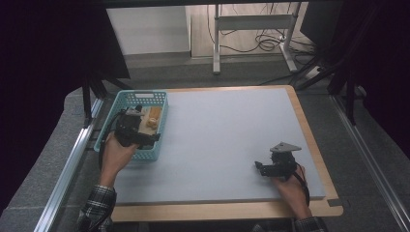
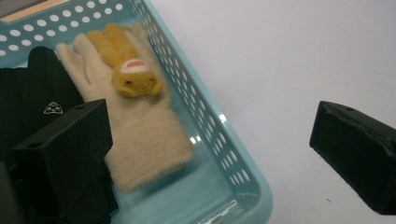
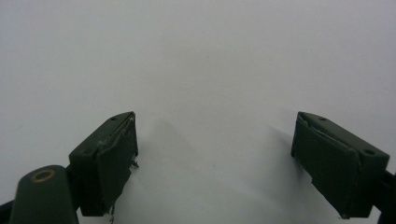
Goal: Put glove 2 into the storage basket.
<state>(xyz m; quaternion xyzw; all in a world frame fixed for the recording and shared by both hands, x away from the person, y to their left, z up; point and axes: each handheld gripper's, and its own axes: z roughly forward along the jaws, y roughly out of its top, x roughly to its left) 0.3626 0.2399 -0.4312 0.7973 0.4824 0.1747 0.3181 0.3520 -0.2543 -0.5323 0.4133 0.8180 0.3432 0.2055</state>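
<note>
The left gripper (image 1: 137, 126) is held over the near end of the blue basket (image 2: 219, 140), fingers released and straddling its wall, presumably to reach the cream glove (image 2: 140, 126) lying inside beside a black glove (image 2: 32, 88). The right gripper (image 1: 270, 168) is rested apart on the desk (image 1: 217, 130), fingers spread, nothing between them. The gloves' far ends are cut off; the yellow animal patch (image 2: 133, 77) is blurred.

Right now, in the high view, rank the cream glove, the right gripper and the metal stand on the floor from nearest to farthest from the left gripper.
1. Cream glove: in the basket, just beside the left gripper.
2. Right gripper: across the mat, near right.
3. Metal stand: on the floor past the table's far edge.
</note>
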